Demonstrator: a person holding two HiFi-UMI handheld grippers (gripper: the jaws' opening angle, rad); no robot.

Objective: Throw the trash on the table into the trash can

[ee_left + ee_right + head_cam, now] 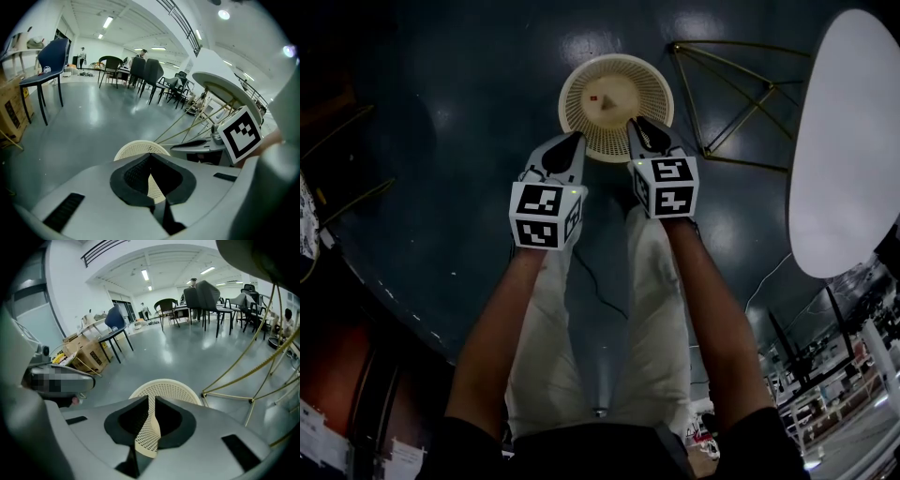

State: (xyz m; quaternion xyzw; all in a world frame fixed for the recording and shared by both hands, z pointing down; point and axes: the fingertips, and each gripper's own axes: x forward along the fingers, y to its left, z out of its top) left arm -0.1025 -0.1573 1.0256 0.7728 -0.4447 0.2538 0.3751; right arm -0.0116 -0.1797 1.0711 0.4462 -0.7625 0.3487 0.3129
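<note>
Head view, items as they stand. Trash can (660, 86): cream mesh, round, upright on the dark floor (441, 112), toward 12 o'clock in this view. One small reddish scrap (593, 97) lies on its bottom, toward 9 o'clock of centre. Left hand-held gripper (566, 150): over the can's 7 o'clock rim, jaw tips together, nothing between them. Right hand-held gripper (649, 133): over the 5 o'clock rim, jaws a narrow slit apart, empty; only the can's mesh shows through the gap. White oval tabletop (848, 141): at 3 o'clock of the can, well apart, with thin brass-coloured wire legs (731, 103) between the two.
</note>
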